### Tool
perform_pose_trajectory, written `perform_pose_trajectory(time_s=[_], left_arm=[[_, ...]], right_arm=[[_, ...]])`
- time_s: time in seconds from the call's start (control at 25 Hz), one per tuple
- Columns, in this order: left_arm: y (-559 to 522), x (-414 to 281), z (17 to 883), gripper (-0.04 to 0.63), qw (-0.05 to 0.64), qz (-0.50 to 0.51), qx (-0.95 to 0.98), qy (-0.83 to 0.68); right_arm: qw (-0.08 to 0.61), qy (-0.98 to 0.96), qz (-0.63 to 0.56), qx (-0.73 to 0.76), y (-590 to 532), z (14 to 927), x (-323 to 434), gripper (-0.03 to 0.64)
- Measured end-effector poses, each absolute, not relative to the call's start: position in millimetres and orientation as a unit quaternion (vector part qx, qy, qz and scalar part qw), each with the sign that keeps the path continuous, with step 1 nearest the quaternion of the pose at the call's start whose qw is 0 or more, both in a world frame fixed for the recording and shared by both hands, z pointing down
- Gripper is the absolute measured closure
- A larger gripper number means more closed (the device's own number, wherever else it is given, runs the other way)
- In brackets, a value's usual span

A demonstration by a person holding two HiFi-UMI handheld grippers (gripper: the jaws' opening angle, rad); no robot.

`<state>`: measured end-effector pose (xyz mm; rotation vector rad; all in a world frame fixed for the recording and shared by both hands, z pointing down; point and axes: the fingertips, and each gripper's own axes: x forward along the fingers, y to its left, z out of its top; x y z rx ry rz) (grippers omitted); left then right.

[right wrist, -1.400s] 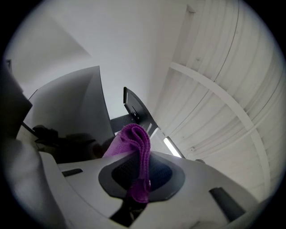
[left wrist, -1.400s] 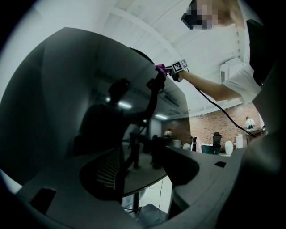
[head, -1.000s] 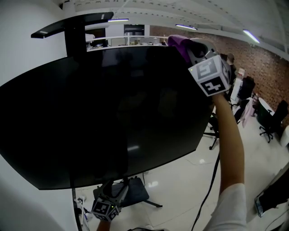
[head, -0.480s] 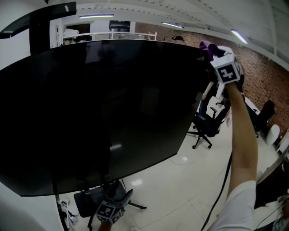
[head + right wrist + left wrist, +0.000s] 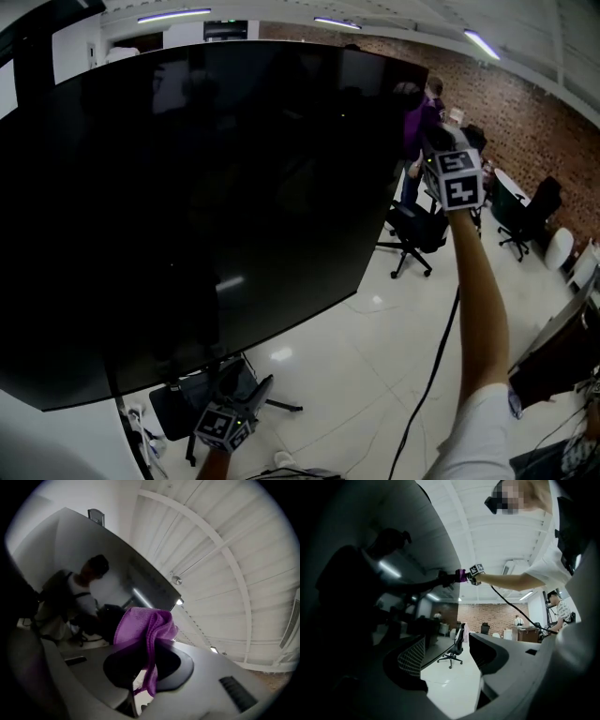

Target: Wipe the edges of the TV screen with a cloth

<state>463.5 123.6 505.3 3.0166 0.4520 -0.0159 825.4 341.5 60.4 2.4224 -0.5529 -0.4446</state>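
Observation:
A large black TV screen (image 5: 206, 206) fills most of the head view. My right gripper (image 5: 427, 142) is raised at the screen's right edge, below the upper right corner, shut on a purple cloth (image 5: 415, 122) that rests against that edge. In the right gripper view the cloth (image 5: 146, 629) bunches between the jaws in front of the reflective screen (image 5: 70, 573). My left gripper (image 5: 225, 427) hangs low under the screen's bottom edge, jaws open with nothing between them (image 5: 447, 667). The left gripper view shows the right gripper (image 5: 476, 569) and the cloth (image 5: 461, 575) from below.
The TV stand's base (image 5: 211, 398) sits on the glossy white floor beneath the screen. Office chairs (image 5: 412, 232) stand just right of the screen, and a black cable (image 5: 427, 394) hangs from my right arm. A brick wall (image 5: 525, 103) and desks lie beyond.
My right gripper carried the cloth along the top edge to the upper right corner, then down the right edge. The head view swung right. The left gripper stayed low.

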Motion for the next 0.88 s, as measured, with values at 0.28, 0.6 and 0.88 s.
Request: perform_pose_trajectory(time_s=[0.28,0.6,0.88], left_arm=[[170.0,477.3,476.6,0.324,0.063,-0.005,0.978,0.198],[198.5,490.2,499.2,0.324,0.061,0.016,0.970,0.233],[223.0,498.0,528.2,0.324,0.066,0.050,0.966,0.244]], right_arm=[[0.284,-0.250,-0.114,0.919,336.4,192.6,843.1,0.571],[0.284,-0.293,-0.058,0.911,331.7,333.0,841.3,0.571],[0.264,-0.314,0.068,0.910,334.9,511.7,860.2,0.571]])
